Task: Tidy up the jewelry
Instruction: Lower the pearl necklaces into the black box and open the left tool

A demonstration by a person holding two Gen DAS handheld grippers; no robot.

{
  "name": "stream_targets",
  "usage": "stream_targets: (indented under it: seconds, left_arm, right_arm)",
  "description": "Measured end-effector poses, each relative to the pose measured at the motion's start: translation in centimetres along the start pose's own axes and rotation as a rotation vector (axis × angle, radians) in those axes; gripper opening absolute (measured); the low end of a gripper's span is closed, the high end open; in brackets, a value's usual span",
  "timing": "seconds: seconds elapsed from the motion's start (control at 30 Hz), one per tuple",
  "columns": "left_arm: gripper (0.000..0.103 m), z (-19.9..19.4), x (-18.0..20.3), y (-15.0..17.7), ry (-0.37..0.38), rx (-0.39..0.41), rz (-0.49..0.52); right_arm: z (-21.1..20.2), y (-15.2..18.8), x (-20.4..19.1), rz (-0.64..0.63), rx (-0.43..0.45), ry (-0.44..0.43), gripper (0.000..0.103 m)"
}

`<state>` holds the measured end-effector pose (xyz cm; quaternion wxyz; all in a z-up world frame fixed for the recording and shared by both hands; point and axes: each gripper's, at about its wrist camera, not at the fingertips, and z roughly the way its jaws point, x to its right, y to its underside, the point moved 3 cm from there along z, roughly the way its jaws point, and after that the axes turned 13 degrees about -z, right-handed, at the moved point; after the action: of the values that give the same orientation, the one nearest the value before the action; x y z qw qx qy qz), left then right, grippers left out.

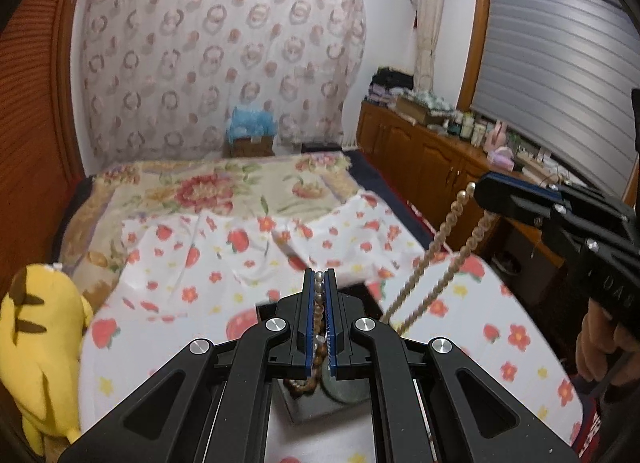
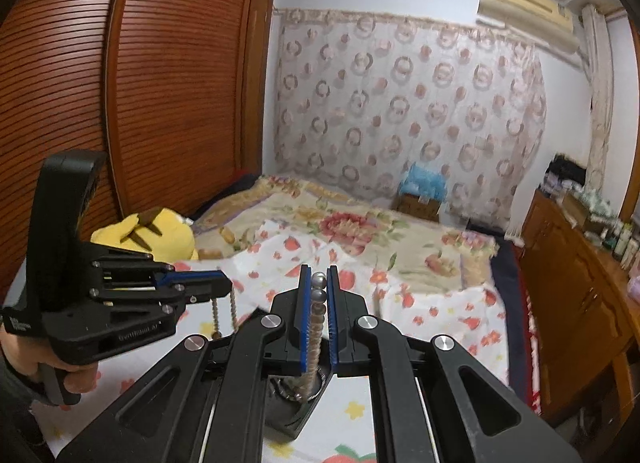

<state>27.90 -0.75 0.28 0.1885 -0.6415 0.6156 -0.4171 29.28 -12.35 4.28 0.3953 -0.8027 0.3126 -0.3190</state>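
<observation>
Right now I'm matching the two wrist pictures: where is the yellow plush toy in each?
Left wrist view: yellow plush toy at the bottom left edge, beside the flowered sheet.
Right wrist view: yellow plush toy at middle left, behind the left gripper.
Shared landmark: the blue bundle by the curtain.

Left gripper (image 1: 319, 283) and right gripper (image 2: 319, 283), each hand-held, point slightly downward. Both jaws are closed on a necklace (image 1: 430, 259) strung between them.

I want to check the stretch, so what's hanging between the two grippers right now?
A pearl necklace spans from the left gripper to the right gripper, both shut on it. The left wrist view shows it over the floral sheet.
</observation>
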Motion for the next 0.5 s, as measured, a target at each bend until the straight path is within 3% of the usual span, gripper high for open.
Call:
stream_targets:
  seconds: [0.3,0.5]
  left_arm:
    - [0.004,3.0,-1.2,3.9,-0.018,-0.081,0.000]
    - [0.005,3.1,-0.9,5.0,-0.025,-0.089,0.025]
  right_arm:
    - [4.3,4.3,-1.7,0.063,-0.095,-0.092,0.009]
    - [4.7,5.3,-1.9,0.078,-0.115,-0.103,0.010]
